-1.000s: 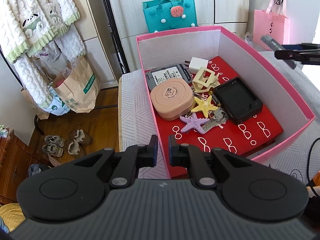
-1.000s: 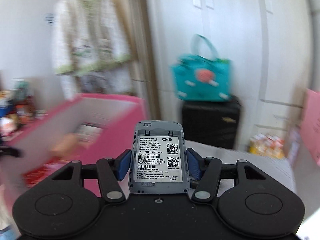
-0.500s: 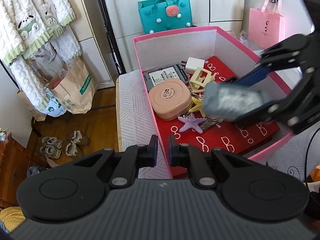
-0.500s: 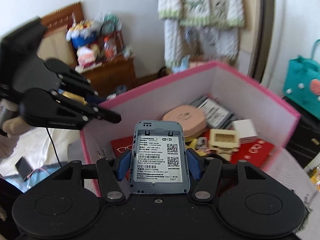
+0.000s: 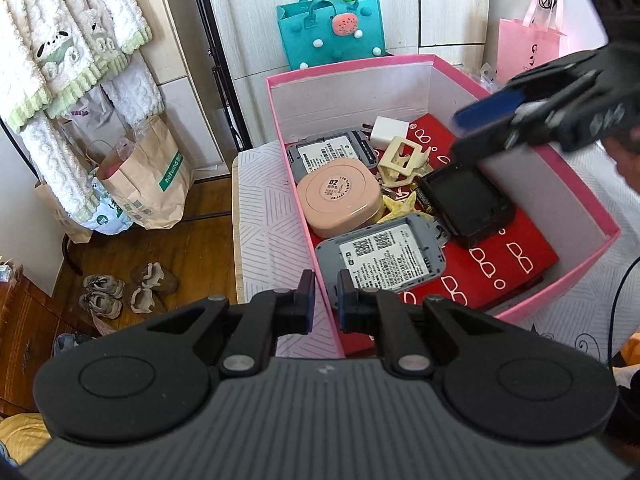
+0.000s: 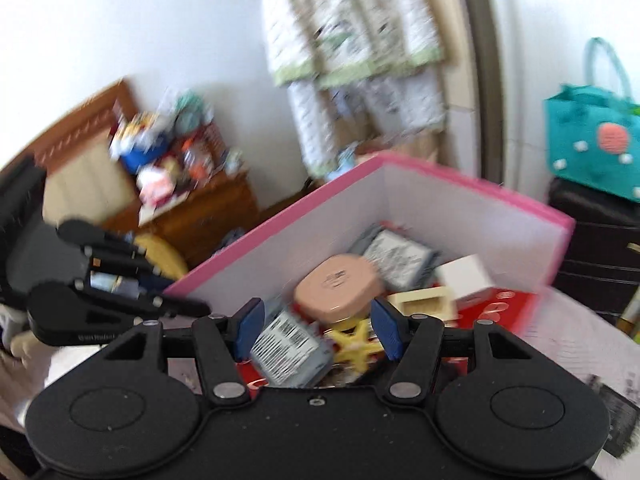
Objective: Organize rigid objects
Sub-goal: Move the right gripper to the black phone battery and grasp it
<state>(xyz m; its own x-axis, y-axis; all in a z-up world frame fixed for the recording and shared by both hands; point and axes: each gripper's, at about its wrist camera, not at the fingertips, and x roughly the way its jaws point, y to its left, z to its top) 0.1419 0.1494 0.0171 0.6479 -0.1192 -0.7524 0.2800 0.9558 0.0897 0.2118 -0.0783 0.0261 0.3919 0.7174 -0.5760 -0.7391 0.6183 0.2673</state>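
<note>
Step in hand: as I judge it, I am letting go of a grey flat rectangular wifi device with a white barcode label (image 5: 391, 258); it lies label up in the lower left corner of the open pink cardboard box with white inner walls (image 5: 520, 92), at the middle of the left wrist frame.
Left gripper (image 5: 322, 304): bottom centre of its own frame, jaws nearly pressed together and holding nothing, poised above the near left wall of the box.
Doing it well: I would lift the right side straight up, jaws kept wide, so that neither pad drags the device off its place.
Round beige plastic case marked 02 (image 5: 340, 198): just above the grey device, close enough that a sideways exit could nudge it.
Second grey labelled device (image 5: 330, 156): further up, against the back left of the box.
Yellow plastic starfish (image 5: 402, 206): wedged between the beige case and the black tray.
White charger cube (image 5: 390, 132): near the back wall.
Black shallow square tray (image 5: 468, 202): right of centre, resting on the red card printed with white spectacles (image 5: 520, 258).
Right gripper (image 6: 316, 328): in its own blurred view the jaws stand spread with nothing between the blue pads; in the left wrist frame it hangs at the upper right, over the black tray.
In the way: the tall pink walls, which I think rule out a low sideways retreat.
</note>
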